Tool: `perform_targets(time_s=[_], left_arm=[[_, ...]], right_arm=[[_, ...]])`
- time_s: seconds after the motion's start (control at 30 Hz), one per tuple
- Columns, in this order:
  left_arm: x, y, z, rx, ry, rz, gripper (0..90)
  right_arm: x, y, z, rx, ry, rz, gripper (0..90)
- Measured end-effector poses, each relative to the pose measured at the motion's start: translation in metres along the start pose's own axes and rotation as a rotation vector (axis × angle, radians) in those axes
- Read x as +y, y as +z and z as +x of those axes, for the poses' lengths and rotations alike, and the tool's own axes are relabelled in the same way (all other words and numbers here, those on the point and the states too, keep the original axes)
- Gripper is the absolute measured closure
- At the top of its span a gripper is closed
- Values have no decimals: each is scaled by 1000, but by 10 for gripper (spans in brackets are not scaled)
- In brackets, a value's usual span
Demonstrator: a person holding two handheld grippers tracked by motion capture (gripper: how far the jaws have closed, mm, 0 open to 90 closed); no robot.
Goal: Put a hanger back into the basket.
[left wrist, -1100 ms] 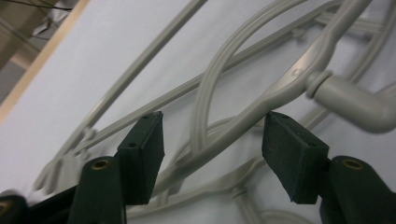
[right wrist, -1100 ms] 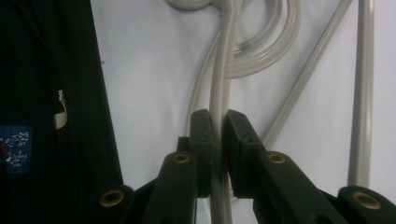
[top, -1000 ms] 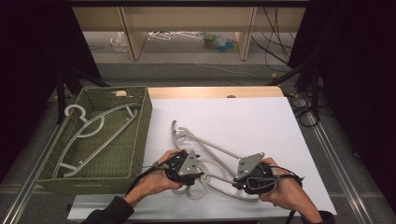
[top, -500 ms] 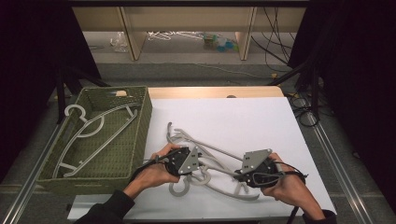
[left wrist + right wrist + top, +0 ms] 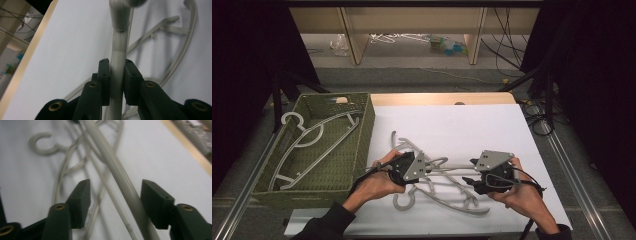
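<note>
Left gripper view: the left gripper [image 5: 117,75] clamps a grey hanger [image 5: 119,47] bar pointing toward twelve o'clock. The right gripper [image 5: 115,205] jaws, just opening, straddle that bar without pressing it.

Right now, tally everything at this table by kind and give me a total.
Grey hangers: 3, going by hooks: basket hanger, held hanger, loose hanger
Green basket: 1
Grippers: 2: left gripper, right gripper
Total: 6

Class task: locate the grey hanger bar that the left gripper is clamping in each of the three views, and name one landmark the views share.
High view: hanger bar, lower centre, running between both grippers.
Left gripper view: upright at centre, pinched between the black jaws.
Right gripper view: diagonal, loose between open jaws.
Shared landmark: white table sheet.
</note>
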State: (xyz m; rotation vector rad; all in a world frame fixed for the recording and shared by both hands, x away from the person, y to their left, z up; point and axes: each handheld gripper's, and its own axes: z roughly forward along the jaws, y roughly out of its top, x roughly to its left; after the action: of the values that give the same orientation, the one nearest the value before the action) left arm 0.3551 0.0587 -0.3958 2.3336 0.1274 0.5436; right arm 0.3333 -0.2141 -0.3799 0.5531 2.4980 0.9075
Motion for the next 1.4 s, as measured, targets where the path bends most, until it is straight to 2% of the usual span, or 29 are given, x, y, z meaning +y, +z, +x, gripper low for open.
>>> perform_targets(time_s=[0.07,0.1,0.13,0.2,0.23,0.3,0.43,0.47,0.5,0.57,0.6,0.67,0.73,0.77,0.8,0.9,1.0,1.03,1.13,1.2,1.3,1.33,1.4], left_arm=[[1,-5,3,-24,-69,-9,778],[1,-5,3,-24,-69,-9,778],[1,-8,5,-37,-132,-18,777],[0,-12,7,-49,-187,-34,774],[0,-12,7,-49,-187,-34,771],[0,-17,9,-72,-250,-36,769],[-4,-21,10,-60,-291,-25,788],[-6,-22,12,-65,-328,-37,789],[-6,-22,12,-65,-328,-37,791],[-9,-25,16,-60,-329,-25,791],[-12,-28,19,-42,-352,-38,791],[-13,-31,20,-35,-357,-40,791],[-14,-34,22,-30,-383,-46,791],[-16,-37,24,-28,-405,-58,791],[-17,-42,26,-30,-444,-78,791],[-18,-50,28,-49,-510,-122,791],[-17,-61,30,-66,-574,-157,791],[-17,-64,30,-54,-602,-168,791],[-16,-70,28,-44,-620,-167,791],[-15,-77,28,-55,-642,-181,790],[-14,-87,29,-74,-665,-195,790],[-11,-95,30,-88,-656,-209,790],[-6,-104,32,-106,-654,-227,790]], right_arm=[[3,-5,-1,-28,35,-45,359],[4,-8,-2,-37,53,-67,347],[5,-10,-2,-43,70,-83,345],[6,-13,-3,-66,90,-123,325],[6,-13,-3,-66,90,-123,325],[7,-17,-2,-57,122,-146,316],[9,-20,-1,-87,131,-183,280],[10,-23,-2,-94,143,-193,280],[10,-25,-4,-99,145,-209,280],[9,-28,-5,-76,163,-205,280],[7,-29,-5,-69,161,-205,279],[6,-28,-3,-58,162,-205,279],[4,-21,3,-23,168,-189,279],[4,-21,3,-23,168,-189,279],[3,-14,7,9,154,-157,280],[3,-7,13,36,143,-142,285],[4,-5,17,53,139,-132,286],[4,-5,18,52,137,-131,286],[5,-4,23,64,133,-140,286],[3,-2,31,88,126,-131,285],[1,1,33,97,123,-122,283],[-1,3,35,110,128,-103,282],[-2,6,35,115,124,-98,282]])
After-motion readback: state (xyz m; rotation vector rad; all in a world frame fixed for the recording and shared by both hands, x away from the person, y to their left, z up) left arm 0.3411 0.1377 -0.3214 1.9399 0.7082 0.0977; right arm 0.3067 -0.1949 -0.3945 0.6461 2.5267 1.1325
